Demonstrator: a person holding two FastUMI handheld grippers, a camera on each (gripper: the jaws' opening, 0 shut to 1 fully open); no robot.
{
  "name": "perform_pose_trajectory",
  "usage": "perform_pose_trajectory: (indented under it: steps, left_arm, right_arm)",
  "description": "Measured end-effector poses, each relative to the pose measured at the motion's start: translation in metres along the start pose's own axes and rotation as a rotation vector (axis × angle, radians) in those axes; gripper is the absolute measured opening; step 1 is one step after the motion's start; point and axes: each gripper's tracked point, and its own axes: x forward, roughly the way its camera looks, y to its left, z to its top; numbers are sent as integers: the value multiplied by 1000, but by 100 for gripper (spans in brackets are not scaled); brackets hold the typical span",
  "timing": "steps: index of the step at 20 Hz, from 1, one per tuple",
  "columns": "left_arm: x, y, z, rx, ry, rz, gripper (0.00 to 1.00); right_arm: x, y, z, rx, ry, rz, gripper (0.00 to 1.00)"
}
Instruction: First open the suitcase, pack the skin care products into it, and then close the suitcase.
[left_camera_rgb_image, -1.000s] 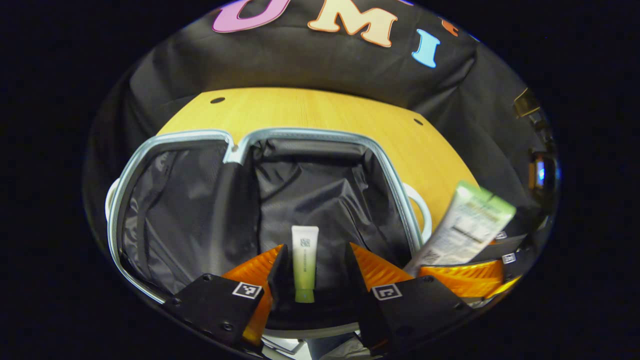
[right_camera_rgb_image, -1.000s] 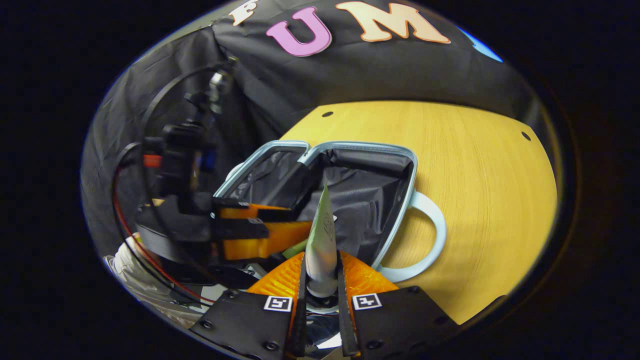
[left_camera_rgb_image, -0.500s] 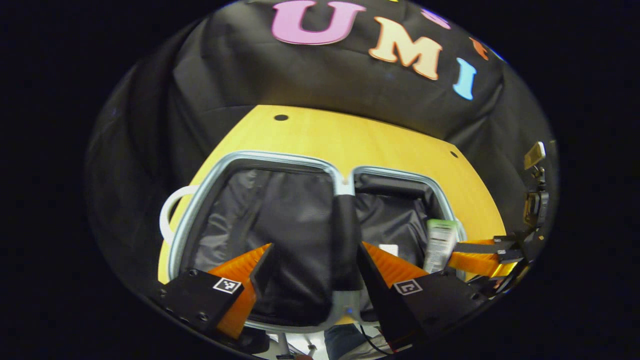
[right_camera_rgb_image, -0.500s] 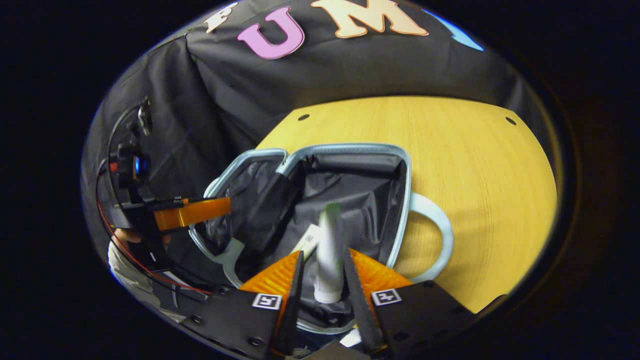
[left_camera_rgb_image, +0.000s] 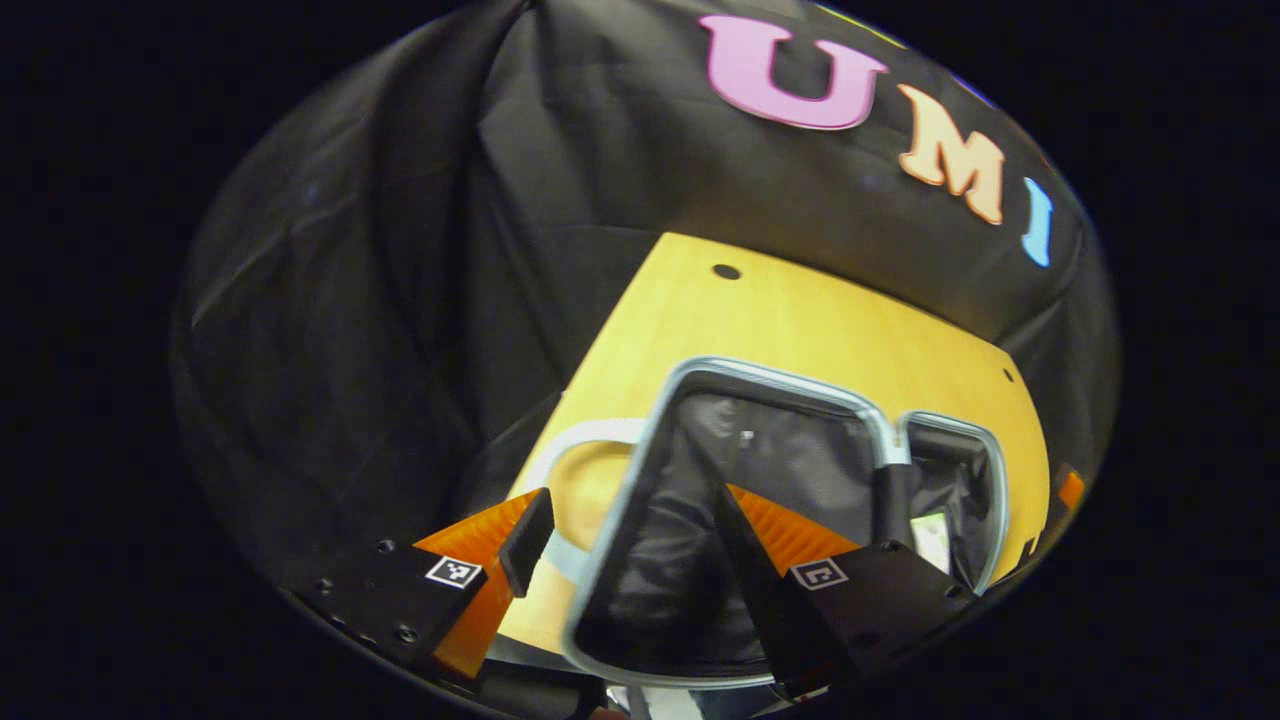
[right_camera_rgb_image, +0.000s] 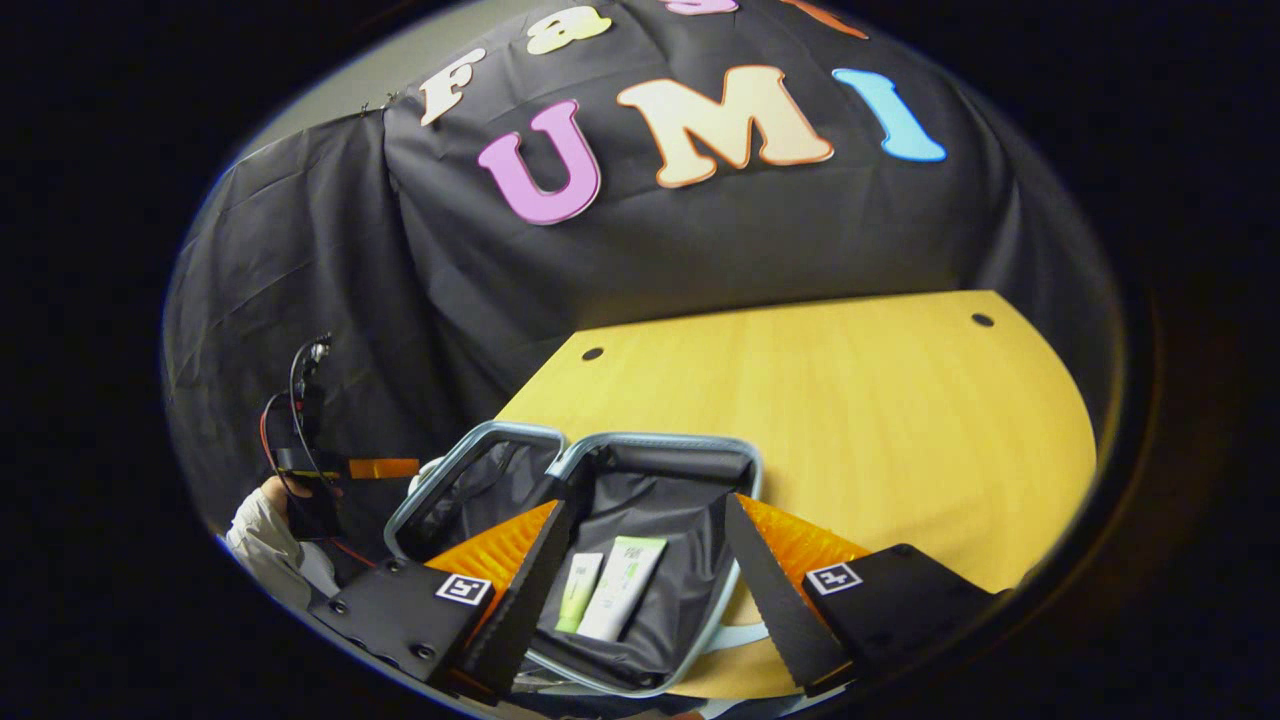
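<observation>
In the left gripper view, our left gripper sits spread wide with nothing between its fingers, over the near corner of the open suitcase. The case lies flat on the table, both halves lined in dark fabric. A pale handle sticks out on the left side, right by our left finger. Way off in the far half we can just catch a bit of a tube, too small to say much more.

In the right gripper view, our right gripper is released too, fingers wide apart and holding nothing, hovering above the suitcase. Two tubes lie side by side in the right half: a slim tube on the left and a wide tube touching or just beside it. Further left we see the left gripper and a sleeve behind it.
</observation>
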Motion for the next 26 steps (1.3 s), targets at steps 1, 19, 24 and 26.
perform_pose_trajectory:
  steps: [1,19,24,26]
  left_arm:
    - [7,15,-1,-27,17,18,95]
    - [23,20,6,-30,48,49,0]
    - [-42,-25,54,-6,-57,11,0]
    - [-64,-43,65,9,-85,-4,0]
  right_arm:
    - [-4,-9,7,-1,-14,-24,98]
    - [-62,-76,41,-27,-125,-170,98]
    - [-70,-90,49,-65,-149,-166,98]
    - [-72,-93,50,-55,-155,-151,98]
